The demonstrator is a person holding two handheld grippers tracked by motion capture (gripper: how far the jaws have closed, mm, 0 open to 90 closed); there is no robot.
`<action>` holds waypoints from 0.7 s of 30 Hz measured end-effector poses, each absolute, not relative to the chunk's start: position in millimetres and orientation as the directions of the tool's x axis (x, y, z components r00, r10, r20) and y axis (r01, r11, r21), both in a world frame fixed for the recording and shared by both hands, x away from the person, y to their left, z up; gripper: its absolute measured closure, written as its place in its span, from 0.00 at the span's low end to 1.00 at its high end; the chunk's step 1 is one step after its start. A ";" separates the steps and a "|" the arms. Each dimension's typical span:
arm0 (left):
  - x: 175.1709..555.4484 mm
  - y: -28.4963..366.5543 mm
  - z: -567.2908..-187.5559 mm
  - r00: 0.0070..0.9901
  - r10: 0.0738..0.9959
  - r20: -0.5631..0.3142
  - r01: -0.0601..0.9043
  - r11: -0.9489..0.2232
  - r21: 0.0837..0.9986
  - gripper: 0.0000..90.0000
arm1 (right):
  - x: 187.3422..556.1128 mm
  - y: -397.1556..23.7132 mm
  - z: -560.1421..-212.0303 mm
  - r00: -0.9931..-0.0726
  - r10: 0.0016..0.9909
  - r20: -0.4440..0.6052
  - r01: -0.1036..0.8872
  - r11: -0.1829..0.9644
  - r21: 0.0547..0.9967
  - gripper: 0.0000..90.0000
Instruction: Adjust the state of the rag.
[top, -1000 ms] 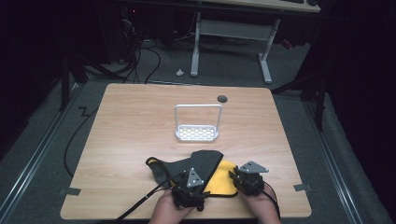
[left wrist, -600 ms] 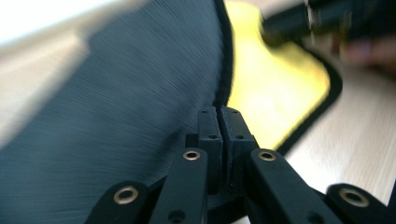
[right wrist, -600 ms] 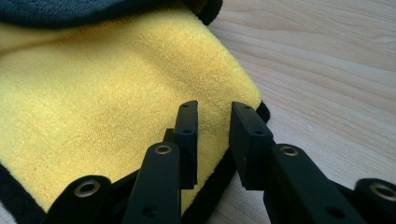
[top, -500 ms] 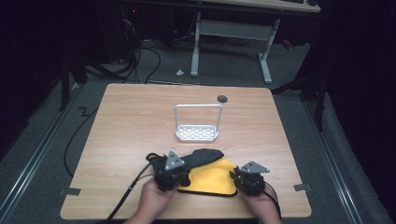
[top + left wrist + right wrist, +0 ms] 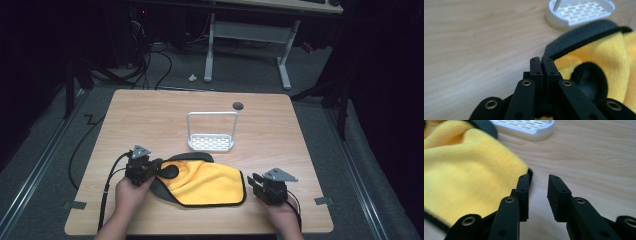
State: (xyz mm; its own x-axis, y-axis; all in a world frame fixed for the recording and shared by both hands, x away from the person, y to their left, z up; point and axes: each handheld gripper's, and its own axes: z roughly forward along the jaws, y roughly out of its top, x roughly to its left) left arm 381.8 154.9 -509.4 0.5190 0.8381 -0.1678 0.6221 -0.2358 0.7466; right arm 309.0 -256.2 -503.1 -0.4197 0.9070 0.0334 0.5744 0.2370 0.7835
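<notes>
In the high view, a yellow microfibre cloth with a dark grey back and black edging lay on the near half of the wooden surface, its long axis running left to right between the two hands. The left tongs sat at the cloth's left end, where a dark flap was turned up. The right tongs rested just beside the cloth's right edge, pointing left toward it. A white perforated rack with a wire hoop stood just beyond the cloth, toward the far side.

In the left gripper view, the left tongs were closed, pads together, having just shut. The cloth lay to their right and beneath them; whether an edge was pinched between the pads could not be told.

In the right gripper view, the right tongs stood partly open, having just widened a little, with bare wood in the gap. The cloth's black-trimmed corner lay just beside the left pad, so the right hand appeared nearest that free corner, needing only a short shift leftward to straddle it.
</notes>
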 end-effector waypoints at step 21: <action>385.1 164.7 -481.9 0.519 0.836 -0.176 0.551 -0.170 0.817 0.97 | 336.1 -255.2 -443.1 -0.373 0.927 -0.029 0.462 0.213 0.861 0.93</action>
